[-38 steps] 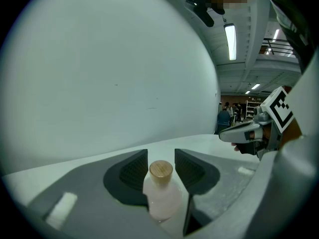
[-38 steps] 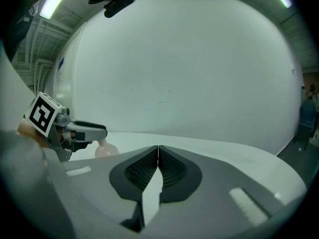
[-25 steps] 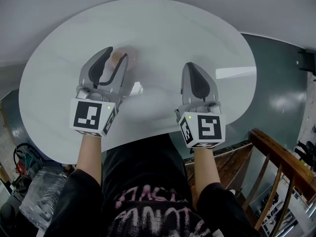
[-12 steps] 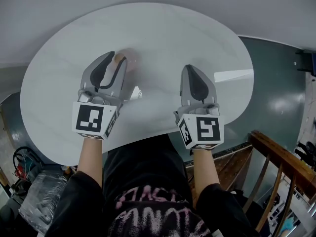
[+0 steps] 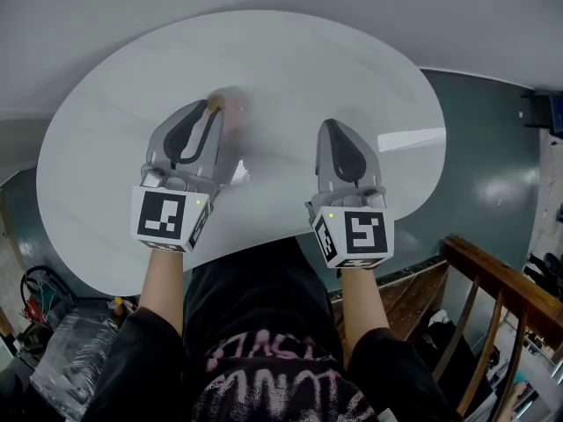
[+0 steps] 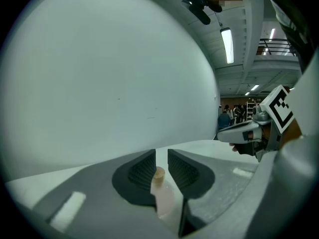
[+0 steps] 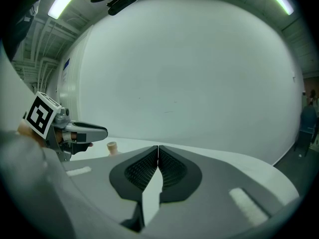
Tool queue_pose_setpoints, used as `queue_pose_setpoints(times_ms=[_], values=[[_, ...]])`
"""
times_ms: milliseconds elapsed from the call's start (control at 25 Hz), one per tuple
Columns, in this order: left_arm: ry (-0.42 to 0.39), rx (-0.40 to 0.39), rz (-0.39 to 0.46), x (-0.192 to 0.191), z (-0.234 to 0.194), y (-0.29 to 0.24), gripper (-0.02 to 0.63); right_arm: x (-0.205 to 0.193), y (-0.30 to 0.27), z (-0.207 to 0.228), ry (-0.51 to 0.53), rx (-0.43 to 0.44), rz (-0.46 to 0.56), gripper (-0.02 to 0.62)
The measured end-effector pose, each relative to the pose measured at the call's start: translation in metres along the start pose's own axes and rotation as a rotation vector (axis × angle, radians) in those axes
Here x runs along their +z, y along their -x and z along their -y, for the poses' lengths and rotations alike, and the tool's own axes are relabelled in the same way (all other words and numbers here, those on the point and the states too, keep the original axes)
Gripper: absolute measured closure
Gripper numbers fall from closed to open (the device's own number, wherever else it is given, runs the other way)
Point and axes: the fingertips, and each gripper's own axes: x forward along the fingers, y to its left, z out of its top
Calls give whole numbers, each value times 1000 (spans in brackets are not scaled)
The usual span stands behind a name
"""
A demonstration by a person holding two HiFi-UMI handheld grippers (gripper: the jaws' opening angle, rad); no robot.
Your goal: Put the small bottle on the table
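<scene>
Narrower than a second ago, the left gripper's (image 5: 209, 108) fingers now pinch the small bottle (image 5: 214, 104), cork toward their tips, low over the tabletop (image 5: 308, 60), apparently for setting down. Whether the bottle touches the surface I cannot tell. The right gripper (image 5: 338, 126), little changed, hovers alongside with fingers pressed together on nothing, likely just keeping clear.

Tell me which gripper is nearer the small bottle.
Left. The left gripper is closed on the small bottle, cork end toward the tips. The right gripper, jaws together and empty, is off to the bottle's right over the table.
</scene>
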Motion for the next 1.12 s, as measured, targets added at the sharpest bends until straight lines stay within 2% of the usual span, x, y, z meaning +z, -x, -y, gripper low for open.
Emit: queue_pose_setpoints(times_ms=[520,600,1000,1120], values=[[10,-3,8,2,6,20,577,9,17,-13,22,-7,17,584],[15,-6,13,4,8,21,604,12,18,-11,24,-8,20,584],[3,-17,-1,8,10,26,606,20,20,-15,29,-5,33,584],[-8,-22,27,10,11,27,606,21,20,-18,24,-7,35,584]])
